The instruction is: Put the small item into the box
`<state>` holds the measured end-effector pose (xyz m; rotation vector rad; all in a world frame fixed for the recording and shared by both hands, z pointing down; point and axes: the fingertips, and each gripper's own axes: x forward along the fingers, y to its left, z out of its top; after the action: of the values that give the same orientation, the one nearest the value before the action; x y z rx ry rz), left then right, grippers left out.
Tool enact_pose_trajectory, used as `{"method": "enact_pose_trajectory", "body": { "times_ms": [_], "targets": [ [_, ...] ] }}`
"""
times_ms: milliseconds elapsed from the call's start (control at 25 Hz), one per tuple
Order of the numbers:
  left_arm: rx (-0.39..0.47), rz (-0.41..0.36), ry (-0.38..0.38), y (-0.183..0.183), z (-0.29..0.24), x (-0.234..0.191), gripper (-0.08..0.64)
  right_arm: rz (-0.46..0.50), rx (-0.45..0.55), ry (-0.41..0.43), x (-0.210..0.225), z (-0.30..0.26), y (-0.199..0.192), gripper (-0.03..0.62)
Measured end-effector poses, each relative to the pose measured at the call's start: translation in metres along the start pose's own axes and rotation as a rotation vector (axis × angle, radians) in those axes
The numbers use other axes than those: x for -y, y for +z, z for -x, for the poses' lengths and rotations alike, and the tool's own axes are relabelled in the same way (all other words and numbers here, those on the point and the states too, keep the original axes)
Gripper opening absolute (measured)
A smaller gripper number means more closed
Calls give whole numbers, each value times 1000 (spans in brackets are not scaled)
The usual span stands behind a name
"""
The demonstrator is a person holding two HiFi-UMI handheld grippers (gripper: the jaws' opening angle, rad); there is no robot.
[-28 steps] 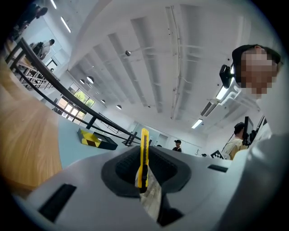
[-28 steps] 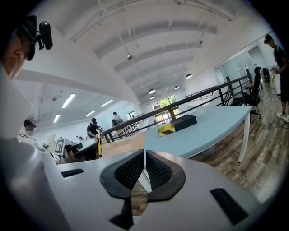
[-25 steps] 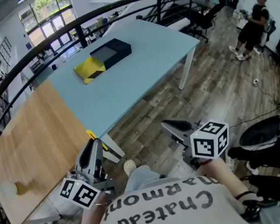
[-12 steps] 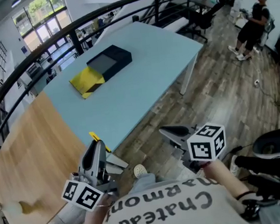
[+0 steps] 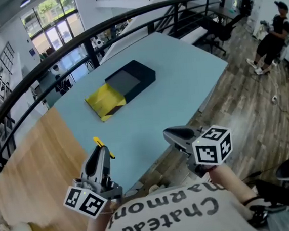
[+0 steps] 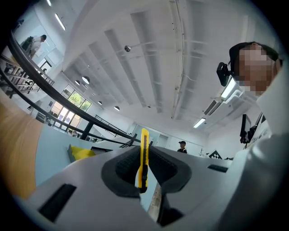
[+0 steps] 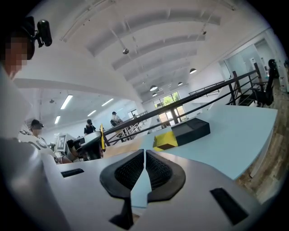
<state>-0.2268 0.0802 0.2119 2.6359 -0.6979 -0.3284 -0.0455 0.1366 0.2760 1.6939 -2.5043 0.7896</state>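
My L tool pinches the yellow cutter edge-on, I reckon for a clean drop into the open box on the worktop; R tool closed, empty.

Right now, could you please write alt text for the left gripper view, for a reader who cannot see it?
The left gripper holds a thin yellow utility knife upright and edge-on between its tongs. Behind it are a pale blue table bearing a box with a yellow flap, a black railing and a white ceiling.
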Motion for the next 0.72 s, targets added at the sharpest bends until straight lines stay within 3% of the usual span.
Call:
{"method": "enact_pose_trajectory", "body": {
  "times_ms": [160, 320, 720],
  "targets": [
    [3, -15, -4, 22, -14, -11, 55, 5, -2, 8, 1, -16, 23, 41],
    [5, -41, -12, 17, -31, -48, 54, 12, -21, 10, 20, -58, 20, 41],
    [11, 20, 60, 6, -37, -92, 55, 24, -117, 68, 32, -113, 11, 41]
  ]
}}
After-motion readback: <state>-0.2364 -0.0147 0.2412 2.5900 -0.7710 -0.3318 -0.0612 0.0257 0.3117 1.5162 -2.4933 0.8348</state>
